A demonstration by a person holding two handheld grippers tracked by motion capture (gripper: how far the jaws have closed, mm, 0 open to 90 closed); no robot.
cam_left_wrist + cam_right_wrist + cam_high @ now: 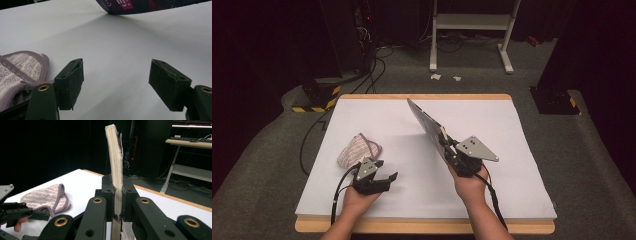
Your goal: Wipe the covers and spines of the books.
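the right gripper (451,156) clamps a thin book (426,125), raised on edge at frame centre. lower left, the left gripper (384,181) gapes just below a striped cloth (358,149).

**Print on the book cover, too cut off to read**

The book (150,6) carries the only print. In the left gripper view its dark cover shows a pink patch with white letters, cut off by the top edge, and a small round mark beside it. No word or number can be read.
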